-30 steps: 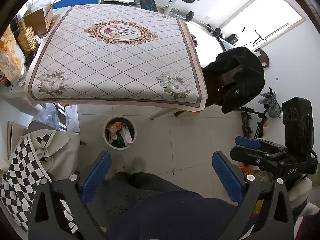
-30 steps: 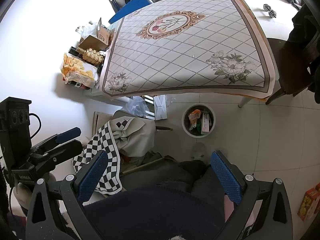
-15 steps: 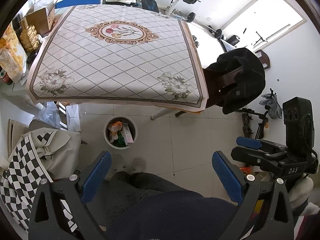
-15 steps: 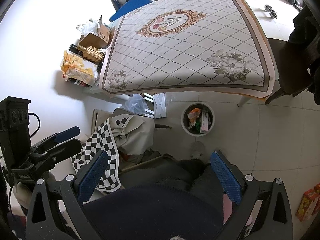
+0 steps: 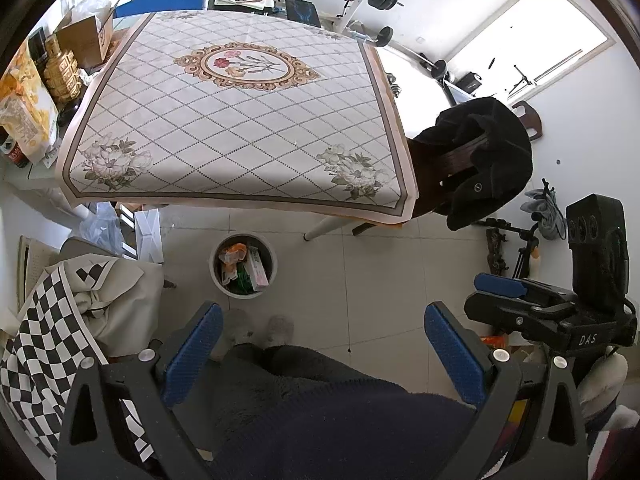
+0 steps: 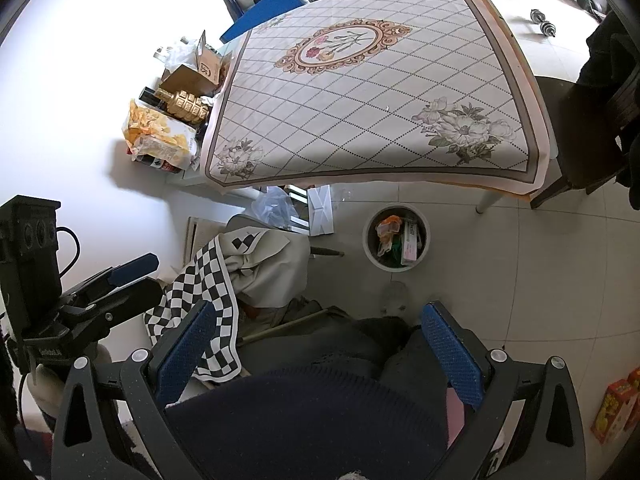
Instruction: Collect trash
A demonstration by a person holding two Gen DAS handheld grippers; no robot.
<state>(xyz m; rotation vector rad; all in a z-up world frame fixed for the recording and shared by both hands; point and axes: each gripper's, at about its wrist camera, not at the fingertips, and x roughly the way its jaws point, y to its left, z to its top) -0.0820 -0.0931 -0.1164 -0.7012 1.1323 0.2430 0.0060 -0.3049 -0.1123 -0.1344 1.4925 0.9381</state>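
A round white trash bin (image 5: 243, 265) stands on the tiled floor in front of the table, holding wrappers and a pink and white box; it also shows in the right wrist view (image 6: 396, 237). My left gripper (image 5: 322, 350) is open and empty, held high above the person's lap. My right gripper (image 6: 318, 346) is open and empty, also high over the lap. Each gripper shows from the side in the other's view, the right one (image 5: 520, 300) and the left one (image 6: 116, 280). The floral tablecloth (image 5: 240, 120) has nothing on it.
A chair with a black coat (image 5: 480, 160) stands at the table's right. A chair with a checkered cloth (image 5: 60, 312) is at the left. Snack bags, a gold bottle and a cardboard box (image 6: 176, 120) crowd a side shelf. Red cartons (image 6: 612, 408) sit on the floor.
Both views have shifted slightly, the table and bin drifting a little in frame. Both grippers stay open and empty.
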